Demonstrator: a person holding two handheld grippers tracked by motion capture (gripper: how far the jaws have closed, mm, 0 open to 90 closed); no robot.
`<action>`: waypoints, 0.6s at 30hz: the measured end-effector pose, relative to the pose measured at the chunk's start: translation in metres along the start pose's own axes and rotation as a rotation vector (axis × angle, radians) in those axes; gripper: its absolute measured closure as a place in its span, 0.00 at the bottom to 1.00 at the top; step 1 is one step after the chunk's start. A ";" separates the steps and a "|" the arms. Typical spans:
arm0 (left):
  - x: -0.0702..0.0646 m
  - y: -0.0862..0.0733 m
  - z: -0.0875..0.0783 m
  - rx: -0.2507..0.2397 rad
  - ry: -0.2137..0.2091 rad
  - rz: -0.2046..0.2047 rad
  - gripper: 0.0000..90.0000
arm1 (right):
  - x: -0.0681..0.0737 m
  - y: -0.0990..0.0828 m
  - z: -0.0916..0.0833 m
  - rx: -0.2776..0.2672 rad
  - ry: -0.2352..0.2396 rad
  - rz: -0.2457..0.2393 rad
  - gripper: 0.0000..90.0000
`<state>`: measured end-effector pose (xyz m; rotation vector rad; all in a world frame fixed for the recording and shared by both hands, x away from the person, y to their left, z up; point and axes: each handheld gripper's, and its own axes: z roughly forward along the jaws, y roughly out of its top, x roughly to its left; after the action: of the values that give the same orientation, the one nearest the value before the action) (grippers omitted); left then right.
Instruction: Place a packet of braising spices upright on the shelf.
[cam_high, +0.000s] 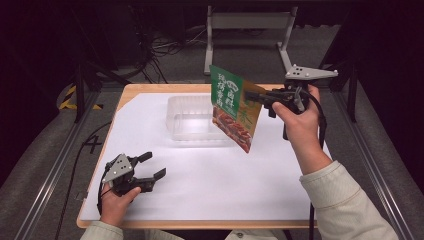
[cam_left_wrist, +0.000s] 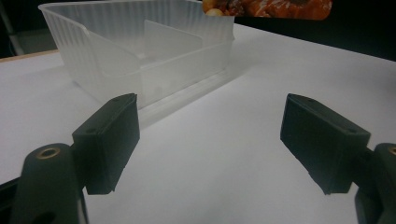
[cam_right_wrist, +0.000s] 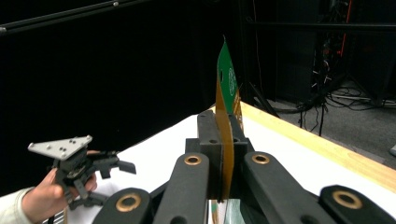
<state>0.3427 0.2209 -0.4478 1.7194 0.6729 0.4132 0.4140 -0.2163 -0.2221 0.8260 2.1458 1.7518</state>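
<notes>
Your right gripper (cam_high: 251, 96) pinches the food pouch (cam_high: 233, 107) by its edge, long axis near vertical, bottom end cut off in the left gripper view; left gripper (cam_high: 150, 166) gapes empty.

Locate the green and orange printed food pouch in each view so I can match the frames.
High view: the green and orange printed food pouch hangs upper centre, pinched by the right gripper over the clear plastic container.
Left gripper view: its orange bottom edge peeks in at the top, behind the container.
Right gripper view: edge-on at centre, rising from the shut jaws.
Shared landmark: the white table sheet.
</notes>
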 end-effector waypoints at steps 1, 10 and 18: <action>0.000 0.000 0.000 0.000 0.000 -0.004 0.23 | 0.000 0.001 0.003 -0.006 0.002 0.002 1.00; 0.001 0.001 0.001 -0.006 -0.013 0.003 0.23 | -0.003 0.010 0.025 -0.025 -0.009 -0.008 1.00; 0.001 0.001 0.004 -0.005 -0.023 -0.006 0.23 | -0.010 0.015 0.048 -0.039 -0.029 -0.011 1.00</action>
<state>0.3460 0.2188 -0.4480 1.7147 0.6605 0.3901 0.4511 -0.1812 -0.2213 0.8226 2.0869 1.7596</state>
